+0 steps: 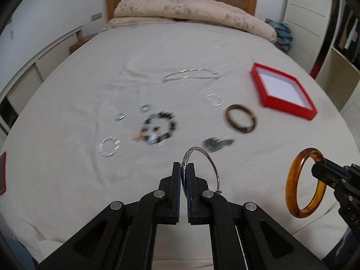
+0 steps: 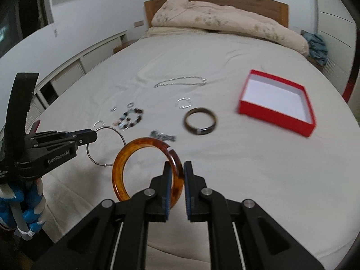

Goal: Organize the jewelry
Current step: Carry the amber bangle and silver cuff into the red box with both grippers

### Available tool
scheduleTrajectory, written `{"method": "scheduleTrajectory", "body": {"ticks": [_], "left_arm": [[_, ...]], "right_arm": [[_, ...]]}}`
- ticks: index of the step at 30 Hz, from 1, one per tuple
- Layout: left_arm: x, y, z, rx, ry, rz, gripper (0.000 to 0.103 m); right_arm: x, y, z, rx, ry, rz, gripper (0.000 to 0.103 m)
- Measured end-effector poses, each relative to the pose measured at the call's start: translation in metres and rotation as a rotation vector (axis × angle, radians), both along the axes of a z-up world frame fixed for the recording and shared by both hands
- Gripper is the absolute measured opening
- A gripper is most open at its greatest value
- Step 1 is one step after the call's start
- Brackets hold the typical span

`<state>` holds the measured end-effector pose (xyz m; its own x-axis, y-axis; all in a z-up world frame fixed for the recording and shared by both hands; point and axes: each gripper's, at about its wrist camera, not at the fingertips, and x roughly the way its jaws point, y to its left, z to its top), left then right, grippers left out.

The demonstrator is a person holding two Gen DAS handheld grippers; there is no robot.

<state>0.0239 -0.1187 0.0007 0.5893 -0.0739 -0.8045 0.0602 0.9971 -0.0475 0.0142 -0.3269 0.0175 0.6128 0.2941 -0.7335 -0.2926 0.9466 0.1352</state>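
Observation:
My left gripper is shut on a thin silver bangle, held above the white bed sheet; the same bangle shows in the right wrist view beside the left gripper. My right gripper is shut on an amber bangle, also seen at the right of the left wrist view as the amber bangle with the right gripper. An open red box with a white inside lies on the bed to the right.
Loose on the sheet lie a dark brown bangle, a beaded bracelet, a silver chain, several small silver rings and a dark green piece. A folded quilt sits by the wooden headboard. A red lid edge shows at far left.

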Motion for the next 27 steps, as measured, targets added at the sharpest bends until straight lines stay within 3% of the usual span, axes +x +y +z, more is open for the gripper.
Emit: {"method": "scheduleTrajectory", "body": {"ticks": [8,15,22,27], "left_arm": [[0.043,-0.060,0.025,-0.022,-0.025,-0.078,0.004],[0.117,-0.130,0.031,-0.063,-0.041,-0.166,0.004],[0.198,-0.194,0.012,-0.078,-0.030,-0.210,0.004],[0.234,-0.228,-0.011,-0.056,0.003,-0.243,0.004]], "right_arm": [[0.030,-0.060,0.016,0.013,-0.034,-0.073,0.009],[0.101,-0.127,0.018,0.013,-0.058,-0.179,0.009],[0.177,-0.177,0.001,-0.024,-0.042,-0.247,0.009],[0.210,-0.196,-0.026,-0.060,0.000,-0.263,0.009]]}}
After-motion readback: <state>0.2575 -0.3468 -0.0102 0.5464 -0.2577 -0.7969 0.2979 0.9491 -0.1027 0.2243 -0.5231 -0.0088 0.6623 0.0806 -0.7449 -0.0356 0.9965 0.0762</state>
